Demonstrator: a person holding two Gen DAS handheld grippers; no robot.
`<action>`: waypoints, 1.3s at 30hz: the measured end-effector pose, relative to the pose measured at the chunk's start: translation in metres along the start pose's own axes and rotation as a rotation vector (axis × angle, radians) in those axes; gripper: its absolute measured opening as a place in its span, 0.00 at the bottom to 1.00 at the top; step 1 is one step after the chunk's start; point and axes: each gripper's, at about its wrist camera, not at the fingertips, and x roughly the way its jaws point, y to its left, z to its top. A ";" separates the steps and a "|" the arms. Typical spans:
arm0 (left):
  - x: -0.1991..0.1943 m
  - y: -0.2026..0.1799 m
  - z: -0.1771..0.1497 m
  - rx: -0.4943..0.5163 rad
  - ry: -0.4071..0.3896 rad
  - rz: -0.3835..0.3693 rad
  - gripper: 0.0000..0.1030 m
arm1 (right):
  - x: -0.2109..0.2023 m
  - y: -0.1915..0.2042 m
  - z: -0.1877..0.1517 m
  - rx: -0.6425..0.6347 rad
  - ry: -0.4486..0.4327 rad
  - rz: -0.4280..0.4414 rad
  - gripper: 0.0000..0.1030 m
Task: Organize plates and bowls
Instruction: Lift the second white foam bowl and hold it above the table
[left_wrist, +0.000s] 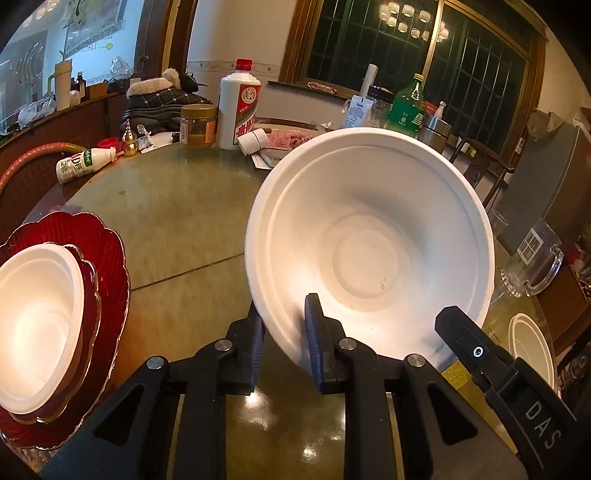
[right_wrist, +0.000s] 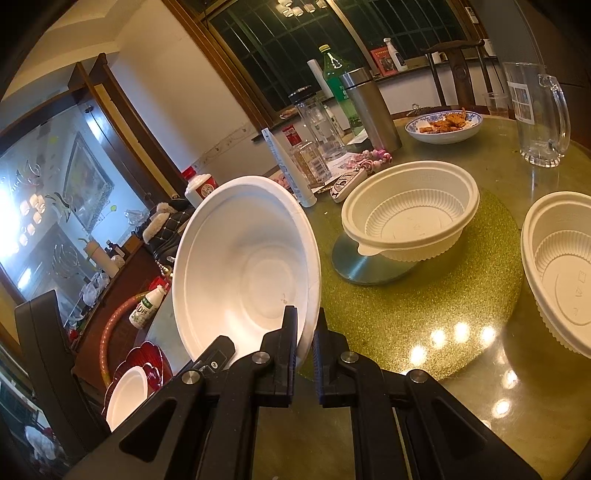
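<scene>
A white paper bowl (left_wrist: 373, 243) is held tilted above the table, its inside facing both cameras. My left gripper (left_wrist: 284, 325) is shut on its near rim. My right gripper (right_wrist: 304, 332) is shut on the rim of the same bowl (right_wrist: 243, 273) at its lower right; it also shows in the left wrist view (left_wrist: 461, 332). At the left, another white bowl (left_wrist: 37, 325) sits on stacked red scalloped plates (left_wrist: 107, 258), also seen in the right wrist view (right_wrist: 151, 358). Two ribbed plastic bowls (right_wrist: 410, 214) (right_wrist: 557, 269) stand on the table to the right.
The round glass table (left_wrist: 177, 221) carries bottles (left_wrist: 238, 107), a jar (left_wrist: 197, 125), a green bottle (right_wrist: 336, 81), a steel flask (right_wrist: 369, 107), a glass pitcher (right_wrist: 535, 114) and a blue-rimmed dish of food (right_wrist: 443, 125) along its far side. A green glitter mat (right_wrist: 406, 314) lies under the plastic bowls.
</scene>
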 end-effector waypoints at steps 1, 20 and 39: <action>0.000 0.000 0.000 0.001 0.001 0.000 0.19 | 0.000 0.000 0.000 0.000 0.000 -0.001 0.07; -0.004 0.000 0.000 -0.010 -0.022 -0.012 0.19 | -0.004 0.000 0.001 -0.004 -0.015 0.004 0.07; -0.016 -0.003 0.002 -0.013 -0.078 -0.037 0.18 | -0.015 0.002 0.002 -0.010 -0.073 0.021 0.07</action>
